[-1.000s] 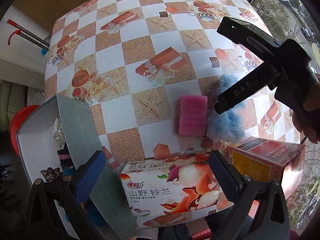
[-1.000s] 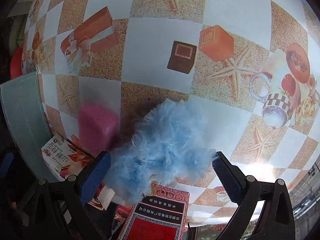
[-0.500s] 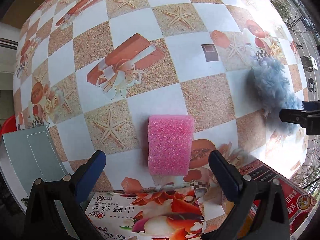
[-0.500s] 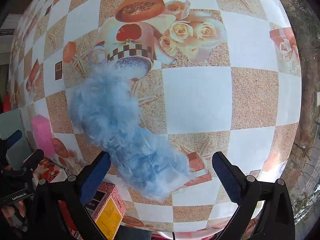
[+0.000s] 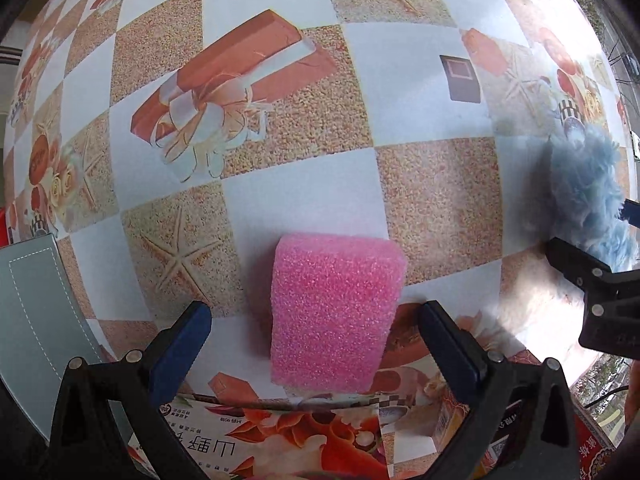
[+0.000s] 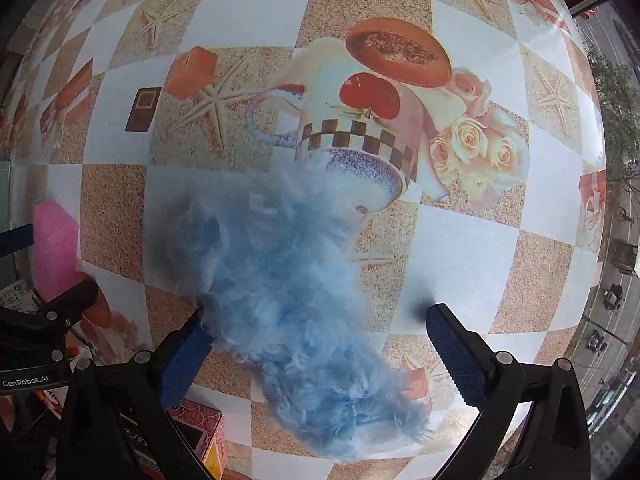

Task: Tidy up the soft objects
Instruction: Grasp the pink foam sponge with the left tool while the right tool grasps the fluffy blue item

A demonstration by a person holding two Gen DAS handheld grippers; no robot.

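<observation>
Both claws gape wide, left gripper (image 5: 312,336) straddling the pink rectangular foam sponge (image 5: 334,312), right gripper (image 6: 316,340) over the fluffy blue feathery bundle (image 6: 280,276), both lying ungrasped on the checkered patterned tablecloth (image 5: 400,120), apparently still awaiting sorting.

My left gripper (image 5: 312,336) and right gripper (image 6: 316,344) are black, silver-screwed, with ribbed blue pads (image 5: 180,348); one reads "GenRobot.AI".

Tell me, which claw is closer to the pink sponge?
The left. The left claw is open with the pink sponge sitting between its fingers. The right claw is off to the sponge's right, open around the fluffy blue thing.
</observation>
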